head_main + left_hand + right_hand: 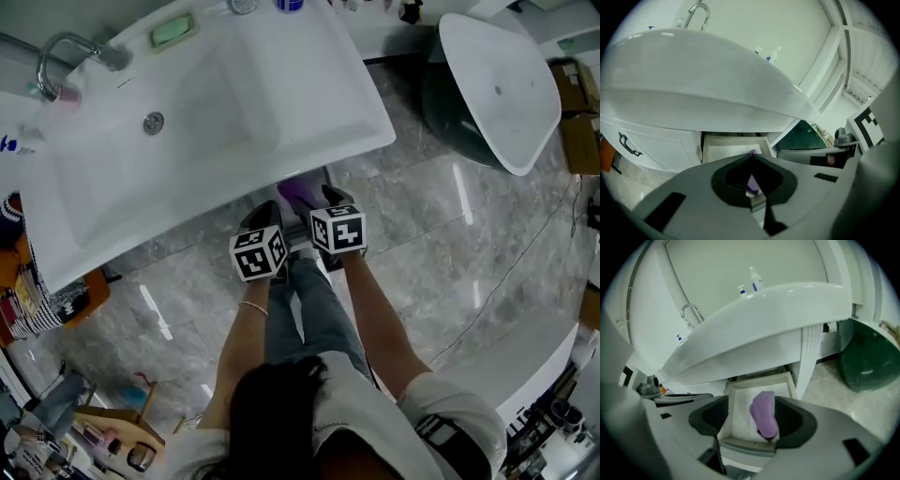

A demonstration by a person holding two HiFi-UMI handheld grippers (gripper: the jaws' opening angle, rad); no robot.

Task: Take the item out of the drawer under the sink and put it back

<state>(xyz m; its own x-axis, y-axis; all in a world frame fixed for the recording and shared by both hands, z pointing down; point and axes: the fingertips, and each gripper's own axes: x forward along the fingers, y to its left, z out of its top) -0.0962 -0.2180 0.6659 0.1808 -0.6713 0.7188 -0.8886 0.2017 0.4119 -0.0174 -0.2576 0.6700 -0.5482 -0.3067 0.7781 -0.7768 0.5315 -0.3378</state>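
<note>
Purple item (764, 420) is found lying in the open drawer (737, 420) beneath the sink (216, 103), towards the drawer's three o'clock side, and is held by neither tool. The left gripper (751, 157) is seen with jaws pressed together and empty. The right gripper (751, 400) is seen with jaws spread wide over the item, not pinching it. The drawer is judged not yet shut. Risks noted: the sink rim overhanging at twelve o'clock may be struck if the grippers are raised, and the drawer may be skewed by an off-centre push.
</note>
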